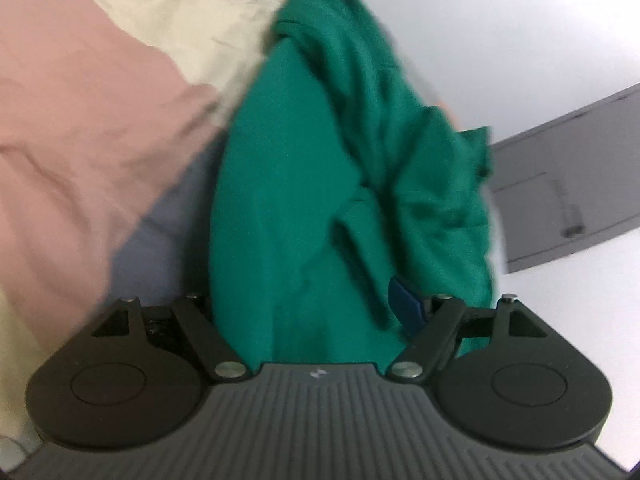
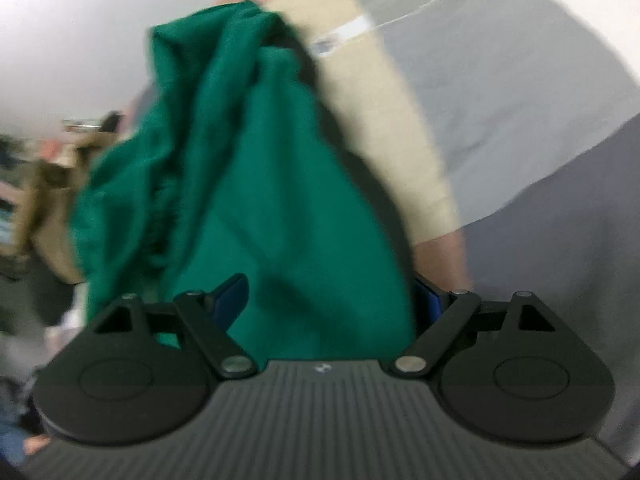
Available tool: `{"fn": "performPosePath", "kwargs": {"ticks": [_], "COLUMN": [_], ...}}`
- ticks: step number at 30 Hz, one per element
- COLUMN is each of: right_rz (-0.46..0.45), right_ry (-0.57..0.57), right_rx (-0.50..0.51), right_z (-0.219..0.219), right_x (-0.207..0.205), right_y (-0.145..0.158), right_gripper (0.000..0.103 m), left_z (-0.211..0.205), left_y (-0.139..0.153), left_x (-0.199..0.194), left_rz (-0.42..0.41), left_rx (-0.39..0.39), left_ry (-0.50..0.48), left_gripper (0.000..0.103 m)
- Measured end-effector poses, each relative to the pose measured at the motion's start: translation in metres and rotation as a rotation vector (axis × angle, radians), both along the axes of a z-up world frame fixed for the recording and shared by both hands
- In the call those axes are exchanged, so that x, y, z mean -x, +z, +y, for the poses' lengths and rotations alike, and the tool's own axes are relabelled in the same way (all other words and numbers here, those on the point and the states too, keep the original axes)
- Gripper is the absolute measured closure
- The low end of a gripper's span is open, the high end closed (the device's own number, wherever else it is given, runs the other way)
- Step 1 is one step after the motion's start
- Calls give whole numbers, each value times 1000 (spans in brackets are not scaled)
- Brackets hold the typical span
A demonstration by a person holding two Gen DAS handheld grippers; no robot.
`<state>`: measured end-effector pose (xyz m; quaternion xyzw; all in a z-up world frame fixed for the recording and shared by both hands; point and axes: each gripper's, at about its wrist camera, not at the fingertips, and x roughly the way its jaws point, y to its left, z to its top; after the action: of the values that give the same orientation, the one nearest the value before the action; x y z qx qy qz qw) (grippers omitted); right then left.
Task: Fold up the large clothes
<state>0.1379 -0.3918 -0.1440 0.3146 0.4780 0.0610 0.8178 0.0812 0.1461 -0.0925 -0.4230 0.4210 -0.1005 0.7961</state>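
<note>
A green garment (image 1: 320, 160) hangs bunched and creased in front of the left wrist camera. Its lower part fills the gap of my left gripper (image 1: 312, 304). One blue pad (image 1: 404, 308) shows at the right of the cloth; the other finger is hidden behind it. In the right wrist view the same green garment (image 2: 240, 160) drapes down between the wide-set blue pads (image 2: 232, 300) of my right gripper (image 2: 330, 296). Both grippers stand wide apart, and the cloth lies loosely between the fingers without being pinched.
Behind the garment lie a pink sheet (image 1: 80, 120), a cream cloth (image 1: 180, 20) and grey-blue bedding (image 1: 168, 232). A grey cabinet door (image 1: 568, 192) stands against the white wall at right. Blurred brown clutter (image 2: 44, 200) sits at the left of the right wrist view, beside grey fabric (image 2: 520, 100).
</note>
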Motion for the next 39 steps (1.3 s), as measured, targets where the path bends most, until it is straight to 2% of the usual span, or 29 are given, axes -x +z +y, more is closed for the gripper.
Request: {"fn": "performPosePath", "kwargs": {"ticks": [2, 4, 8, 10, 12, 14, 15, 16, 17, 18, 19, 24, 27, 32, 36, 39], "right_rz": [-37, -62, 2, 16, 9, -4, -11, -16, -23, -37, -60, -200, -306, -379, -451, -510], "right_ry": [51, 94, 88, 111, 120, 143, 154, 160, 155, 141, 133, 82, 76, 62, 80, 112], "right_rx": [-58, -93, 3, 66, 113, 117, 135, 148, 141, 110, 75, -101, -105, -239, -303, -306], "right_z": [8, 15, 23, 33, 46, 58, 62, 66, 67, 65, 64, 48, 45, 30, 21, 12], "right_x": [4, 5, -1, -3, -2, 1, 5, 7, 9, 11, 13, 30, 48, 66, 96, 129], "right_y": [4, 7, 1, -4, 0, 2, 4, 6, 8, 12, 17, 47, 73, 102, 129, 154], "right_gripper": [16, 16, 18, 19, 21, 31, 43, 62, 71, 79, 85, 87, 88, 88, 88, 88], "left_z": [-3, -6, -19, -25, -26, -29, -30, -31, -30, -28, -24, -3, 11, 28, 35, 36], "left_y": [2, -1, -15, -12, -10, -6, -5, -3, 0, 4, 6, 39, 69, 118, 147, 163], "left_x": [2, 3, -4, -5, -3, 1, 2, 4, 6, 8, 10, 30, 43, 66, 96, 123], "left_rz": [-15, 15, 110, 104, 97, 94, 97, 101, 106, 100, 85, -29, -100, -191, -237, -270], "left_rx": [35, 19, -61, -79, -55, -44, -44, -47, -52, -50, -29, 103, 147, 197, 236, 262], "left_ry": [-8, -10, -50, -67, -83, -99, -103, -97, -88, -73, -64, -18, -2, -16, -37, -58], "left_gripper": [23, 23, 23, 23, 24, 33, 44, 60, 71, 88, 90, 94, 95, 95, 95, 95]}}
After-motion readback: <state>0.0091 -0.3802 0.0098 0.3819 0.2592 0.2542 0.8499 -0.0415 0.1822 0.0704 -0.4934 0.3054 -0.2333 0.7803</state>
